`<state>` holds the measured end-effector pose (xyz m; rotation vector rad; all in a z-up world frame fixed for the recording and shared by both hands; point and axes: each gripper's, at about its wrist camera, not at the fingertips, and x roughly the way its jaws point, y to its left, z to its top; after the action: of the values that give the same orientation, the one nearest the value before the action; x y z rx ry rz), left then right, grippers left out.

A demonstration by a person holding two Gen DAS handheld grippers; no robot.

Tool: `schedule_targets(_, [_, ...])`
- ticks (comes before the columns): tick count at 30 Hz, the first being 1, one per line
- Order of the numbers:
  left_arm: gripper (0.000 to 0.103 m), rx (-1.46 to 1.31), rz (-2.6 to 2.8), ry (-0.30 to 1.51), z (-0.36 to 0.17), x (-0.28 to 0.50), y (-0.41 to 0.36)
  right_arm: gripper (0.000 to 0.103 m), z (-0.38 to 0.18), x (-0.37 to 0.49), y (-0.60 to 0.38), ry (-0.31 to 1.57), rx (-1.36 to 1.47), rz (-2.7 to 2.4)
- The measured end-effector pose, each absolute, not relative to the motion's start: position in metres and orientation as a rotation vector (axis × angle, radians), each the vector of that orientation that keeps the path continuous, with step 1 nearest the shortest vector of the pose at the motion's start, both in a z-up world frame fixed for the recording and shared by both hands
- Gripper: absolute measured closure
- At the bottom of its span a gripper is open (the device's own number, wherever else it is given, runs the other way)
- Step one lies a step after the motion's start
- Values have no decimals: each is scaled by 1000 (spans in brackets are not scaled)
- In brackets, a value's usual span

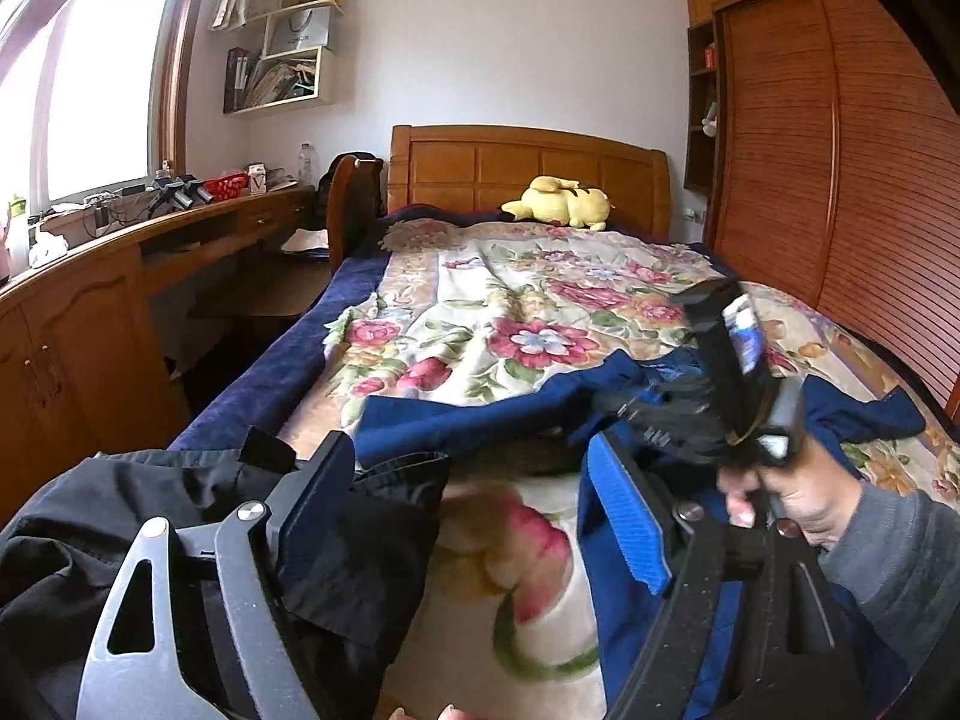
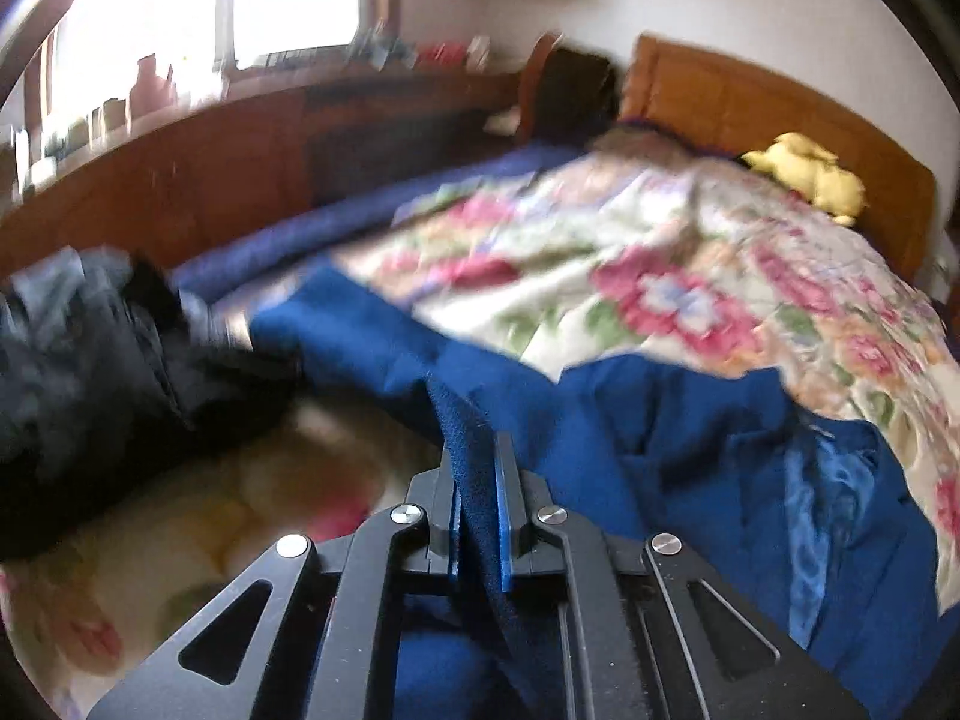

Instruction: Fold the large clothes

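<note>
Blue garment (image 2: 660,420) spread across floral blanket (image 2: 690,252) on bed (image 1: 528,162), long axis run from lower centre to right of frame. Fold of its edge clenched in right tool (image 2: 477,480). Left tool (image 1: 474,498) held released, nothing between pads; black garment (image 1: 150,516) heaped at lower left. Blue cloth nearer right hand (image 1: 798,504). Shelf boxes (image 1: 282,60) at upper left seen stuffed with books.

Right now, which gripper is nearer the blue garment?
Right. The right gripper is shut on a fold of the blue garment; the left gripper stands open beside it, over the floral blanket.
</note>
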<state>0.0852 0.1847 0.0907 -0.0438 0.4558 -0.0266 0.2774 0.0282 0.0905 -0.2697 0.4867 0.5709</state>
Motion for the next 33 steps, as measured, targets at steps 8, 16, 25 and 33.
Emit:
schedule_targets(8, [21, -11, -83, 485, 78, 81, 153, 95, 76, 242, -58, 514, -141, 434])
schedule_targets(16, [21, 14, -117, 509, 62, 62, 126, 88, 60, 226, -69, 612, -210, 391])
schedule_targets(25, [21, 9, -101, 545, 48, 66, 136, 35, 85, 222, -64, 514, -240, 511])
schedule_targets(33, [21, -3, -80, 520, 55, 59, 143, 35, 52, 271, -2, 603, -341, 607])
